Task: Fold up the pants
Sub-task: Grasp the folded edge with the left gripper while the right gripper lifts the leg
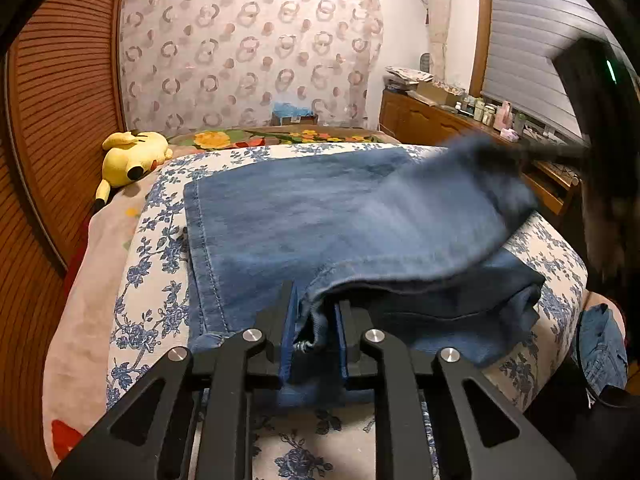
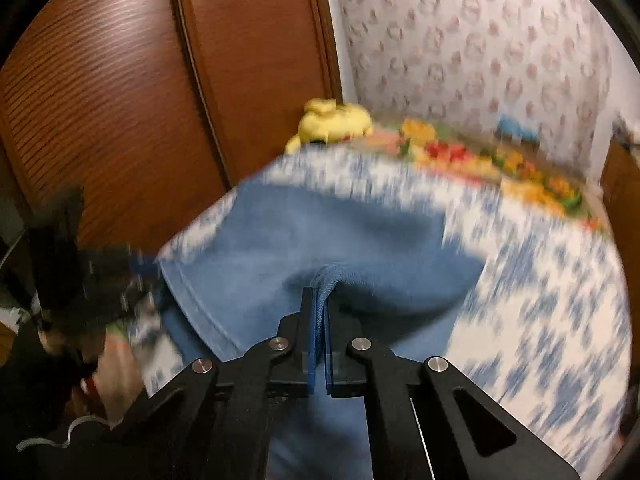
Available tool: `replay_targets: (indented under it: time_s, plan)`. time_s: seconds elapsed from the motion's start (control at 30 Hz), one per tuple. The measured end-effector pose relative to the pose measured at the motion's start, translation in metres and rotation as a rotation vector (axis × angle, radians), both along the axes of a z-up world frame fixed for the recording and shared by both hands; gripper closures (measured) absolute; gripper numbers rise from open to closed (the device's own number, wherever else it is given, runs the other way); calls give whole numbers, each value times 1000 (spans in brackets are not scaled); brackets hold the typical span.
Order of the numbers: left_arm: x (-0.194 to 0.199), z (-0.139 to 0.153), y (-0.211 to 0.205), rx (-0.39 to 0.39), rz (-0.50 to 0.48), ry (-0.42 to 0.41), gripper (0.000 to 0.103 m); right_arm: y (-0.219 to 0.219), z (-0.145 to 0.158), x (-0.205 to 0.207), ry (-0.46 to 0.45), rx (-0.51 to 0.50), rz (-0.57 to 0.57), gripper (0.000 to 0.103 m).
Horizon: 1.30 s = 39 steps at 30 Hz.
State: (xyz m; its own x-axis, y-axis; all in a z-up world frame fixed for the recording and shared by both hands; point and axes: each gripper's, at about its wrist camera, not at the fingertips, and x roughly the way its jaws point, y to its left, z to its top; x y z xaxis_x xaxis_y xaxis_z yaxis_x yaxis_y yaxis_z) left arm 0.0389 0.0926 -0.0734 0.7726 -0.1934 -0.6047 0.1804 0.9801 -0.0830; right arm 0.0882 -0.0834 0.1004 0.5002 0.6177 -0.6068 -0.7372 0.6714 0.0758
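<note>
Blue denim pants (image 1: 320, 216) lie on a bed with a blue-flowered white cover (image 1: 156, 264). My left gripper (image 1: 316, 320) is at the near edge of the pants, its blue pads closed on a bunched fold of denim with a small gap between them. The right gripper (image 1: 560, 152) shows blurred at the far right, lifting a pants edge. In the right wrist view, my right gripper (image 2: 320, 300) is shut on a denim edge (image 2: 324, 276); the pants (image 2: 304, 232) spread ahead, blurred. The left gripper (image 2: 80, 272) appears at the left.
A yellow plush toy (image 1: 134, 158) lies at the bed's far left by a wooden slatted wall (image 1: 60, 100). A flowered blanket (image 1: 272, 138) lies at the far end. A wooden dresser (image 1: 460, 120) with bottles stands on the right.
</note>
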Motion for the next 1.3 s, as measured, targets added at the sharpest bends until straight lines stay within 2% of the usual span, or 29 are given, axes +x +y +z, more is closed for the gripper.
replay_targets:
  time_s: [0.17, 0.33, 0.5, 0.77, 0.83, 0.9, 0.97, 1.13, 1.3]
  plan:
    - [-10, 13, -2, -28, -21, -28, 93, 29, 36, 25, -65, -6, 3, 101]
    - [-25, 30, -3, -69, -48, -65, 97, 54, 44, 36, -97, -20, 17, 101]
    - [-39, 38, 0, -129, -67, -75, 97, 85, 31, 45, -111, -38, 48, 101]
    - [-33, 11, 23, -136, 4, 16, 97, 134, -17, 64, -37, -133, 86, 101]
    - [-30, 4, 27, -133, 17, 47, 97, 141, -29, 72, -1, -147, 100, 90]
    - [-26, -5, 29, -116, 36, 78, 97, 142, -35, 75, 12, -154, 112, 69]
    - [-23, -10, 30, -107, 51, 90, 97, 137, -32, 78, 7, -142, 107, 57]
    - [-21, -14, 31, -110, 71, 100, 95, 126, -15, 77, -4, -82, 80, 53]
    - [-21, -12, 40, -105, 106, 96, 75, 94, -11, 76, -38, -72, 34, 53]
